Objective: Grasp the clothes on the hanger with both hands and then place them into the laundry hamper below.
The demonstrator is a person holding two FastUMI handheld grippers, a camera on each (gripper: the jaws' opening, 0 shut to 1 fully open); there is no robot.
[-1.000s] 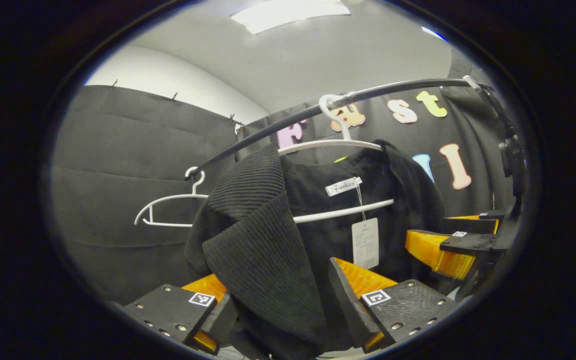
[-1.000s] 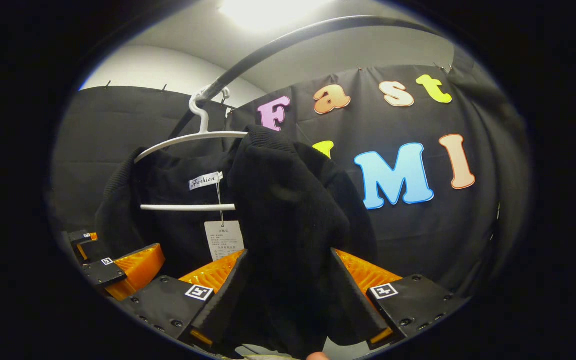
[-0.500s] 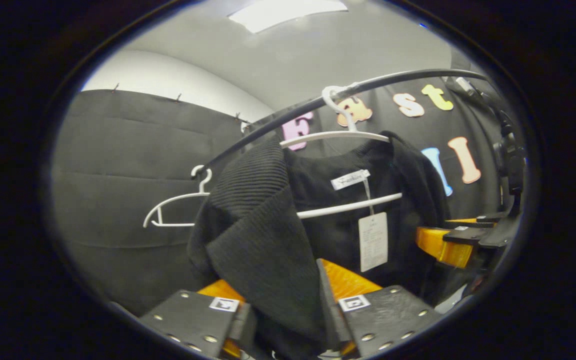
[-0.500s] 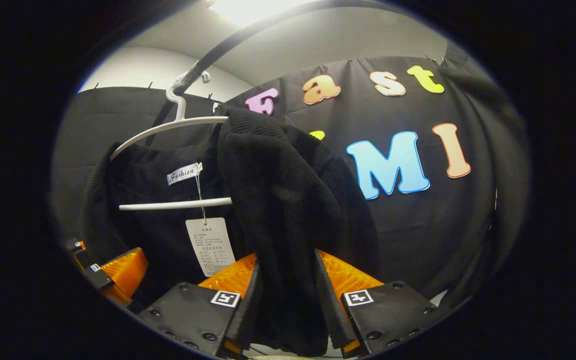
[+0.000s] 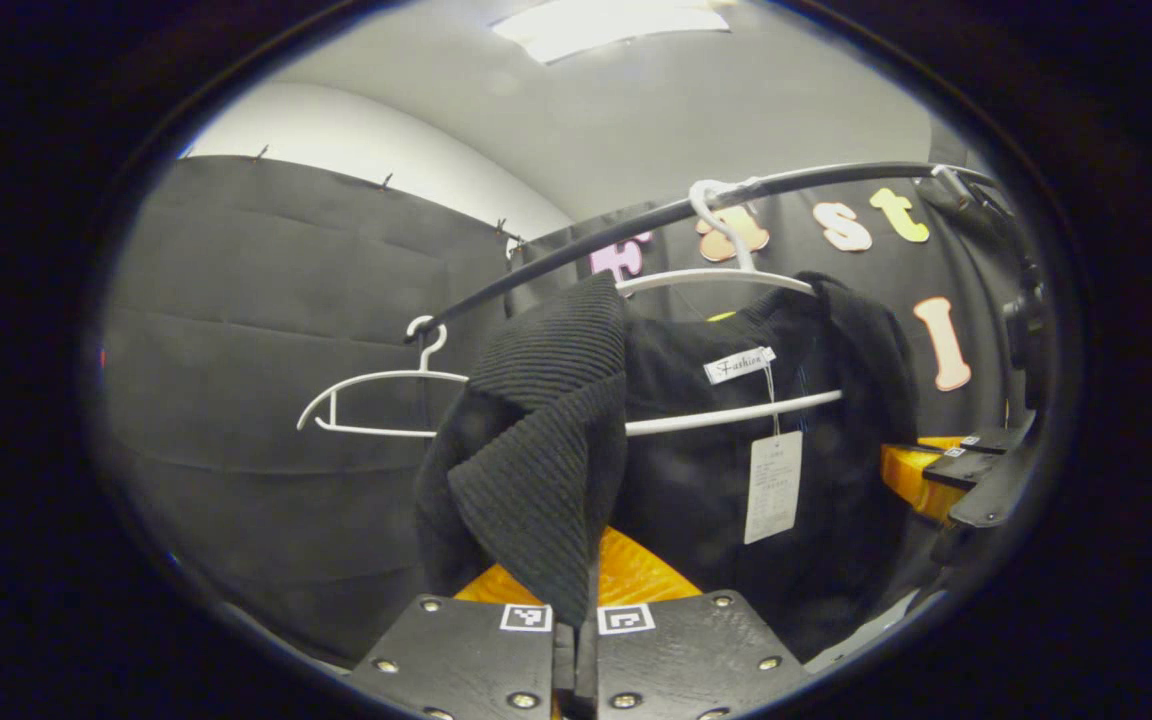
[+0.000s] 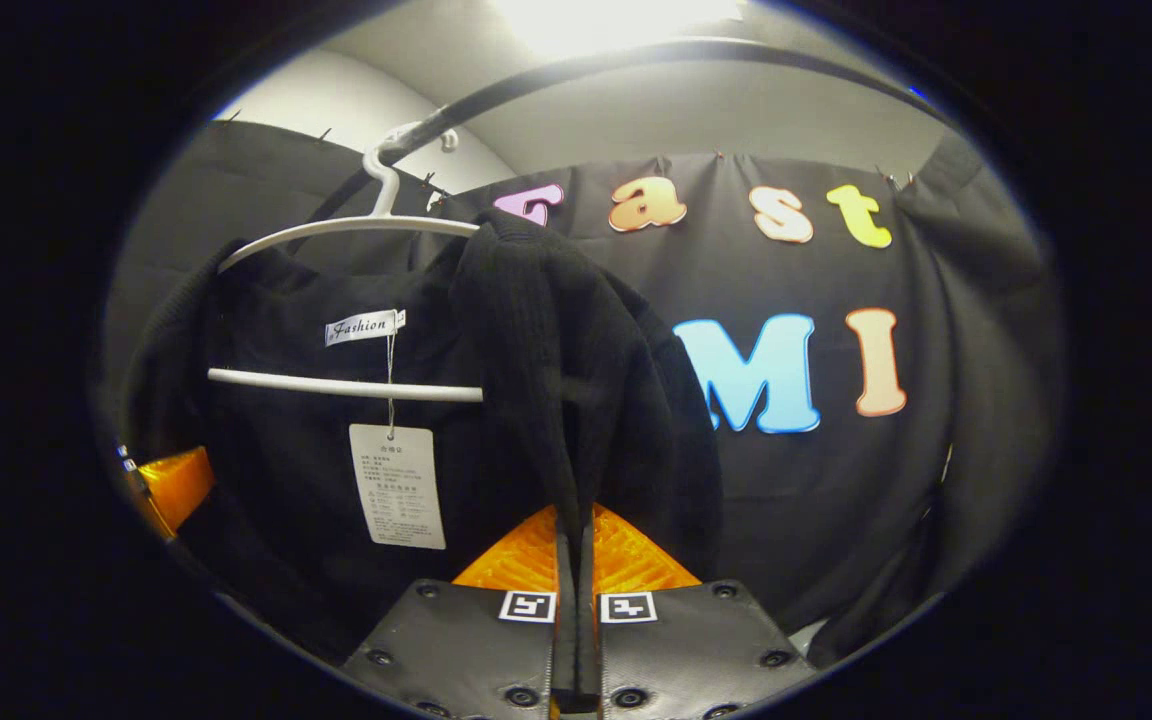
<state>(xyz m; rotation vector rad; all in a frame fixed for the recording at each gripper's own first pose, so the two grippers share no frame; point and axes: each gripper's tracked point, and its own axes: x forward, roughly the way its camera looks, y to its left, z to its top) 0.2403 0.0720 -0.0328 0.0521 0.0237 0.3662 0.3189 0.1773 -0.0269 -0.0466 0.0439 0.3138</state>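
A: Garment status? Take the white hanger (image 5: 726, 280) as reference.

B: The black knit garment (image 5: 676, 430) is draped over the hanger, which hooks on the black rail (image 5: 636, 222). Its one shoulder falls off the hanger's end in a ribbed fold; the collar sits just below the hook. A paper tag (image 5: 774, 486) dangles below the hanger's crossbar.

A: Grippers?

B: The left gripper (image 5: 576, 625) is clenched on the ribbed fold, below and to one side of the hanger. The right gripper (image 6: 576, 585) is pinched on the opposite front edge, below the hanger's other end. Both fingers of each press cloth.

A: Risks from here?

B: Likely the main one: the garment is draped around both hanger arms, so a straight downward pull would drag the hanger along, or swing it off the rail. Uneven pulling could free one shoulder and leave the other snagged. The pinches are thin bites of knit; the cloth may stretch or slip out under load.

A: Anything nearby?

B: An empty hanger (image 5: 376, 400) hangs further along the rail, apart from the reference hanger; sway could knock it. The hamper's position under the hanger cannot be confirmed.
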